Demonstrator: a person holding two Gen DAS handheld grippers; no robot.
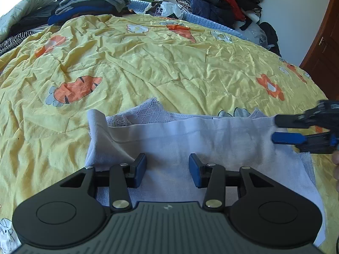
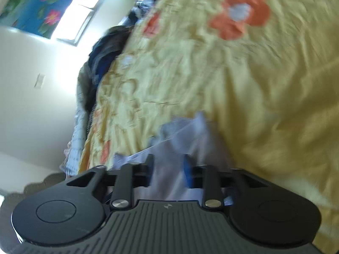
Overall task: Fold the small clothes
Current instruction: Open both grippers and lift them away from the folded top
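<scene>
White garment [image 1: 190,139] lies flat on the yellow quilt [image 1: 148,63], near edge of the bed, lace trim along its far side. Garment's left corner is turned over on itself, a flap standing up; that wants flattening before any fold. Left gripper [image 1: 167,170] hangs over the garment's near-middle, jaws partly open, pads clear of the cloth, nothing held. Right of that, the right gripper [image 1: 282,130] sits at the garment's right edge, jaws partly open; cloth looks to lie between the fingers in the blurred right wrist view [image 2: 167,167], but no pinch shows. Judgement: a fold is about to start. To do it well, each gripper should take one matching corner, single layer only, clear of the quilt, then carry both across evenly so the edges meet. Risk: catching quilt fabric along with the garment.
</scene>
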